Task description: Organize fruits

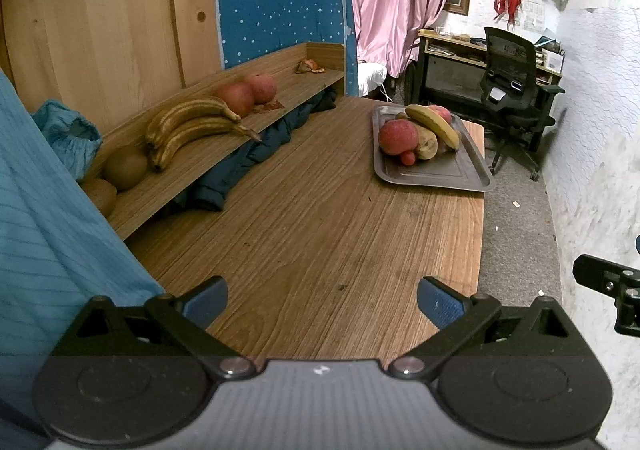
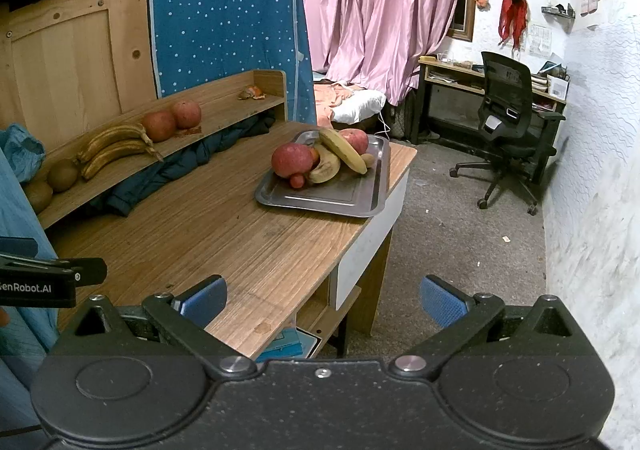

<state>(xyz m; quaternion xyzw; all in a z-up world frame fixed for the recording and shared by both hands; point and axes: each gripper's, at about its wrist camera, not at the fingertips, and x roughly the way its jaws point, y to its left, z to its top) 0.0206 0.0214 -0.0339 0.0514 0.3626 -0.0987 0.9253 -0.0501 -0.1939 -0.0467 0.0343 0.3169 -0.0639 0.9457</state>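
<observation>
A metal tray (image 1: 460, 171) (image 2: 348, 193) at the table's far right corner holds a pile of fruit: a red apple (image 1: 397, 136) (image 2: 291, 159), a yellow banana (image 1: 434, 125) (image 2: 344, 151), a spotted banana (image 2: 326, 168) and a small red fruit (image 2: 297, 181). On the raised wooden shelf (image 1: 208, 165) (image 2: 224, 117) lie two brown bananas (image 1: 192, 125) (image 2: 116, 147), two red apples (image 1: 248, 91) (image 2: 172, 119) and two kiwis (image 1: 125, 166) (image 2: 62, 174). My left gripper (image 1: 322, 304) is open over the near table. My right gripper (image 2: 323, 302) is open at the table's near right edge. Both are empty.
The wooden table (image 1: 312, 230) has a dark jacket (image 1: 256, 153) stuffed under the shelf. A blue cloth (image 1: 52, 234) hangs at the left. Fruit peel (image 1: 309, 67) lies at the shelf's far end. An office chair (image 2: 508, 121) and desk stand on the carpet to the right.
</observation>
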